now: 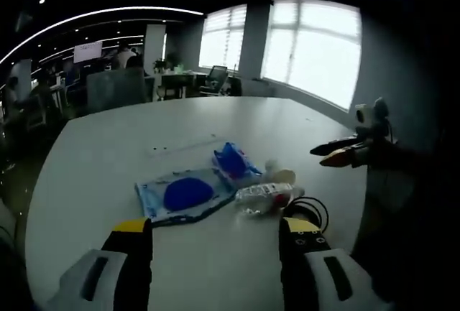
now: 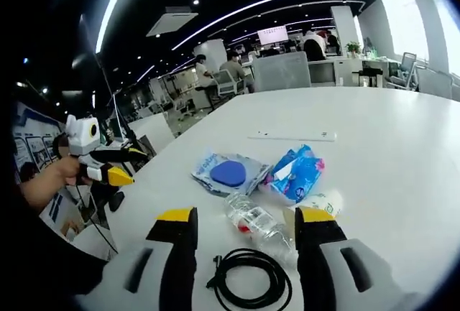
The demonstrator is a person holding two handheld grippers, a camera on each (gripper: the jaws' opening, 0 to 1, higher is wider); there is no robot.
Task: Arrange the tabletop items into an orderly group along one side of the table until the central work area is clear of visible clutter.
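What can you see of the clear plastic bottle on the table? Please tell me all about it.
The clear plastic bottle lies on its side on the white table, looking crumpled and almost empty. It has a label with red marks around its middle. It lies between the right tongs' open jaws, beside the coiled black cable, with the blue tissue pack just beyond it. In the left gripper view the bottle lies right of the flat pouch with a blue disc.

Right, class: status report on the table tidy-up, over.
Left gripper open, right gripper open, both empty. Blue pouch, tissue pack, bottle, cable coil clustered mid-table. Nothing blocking.
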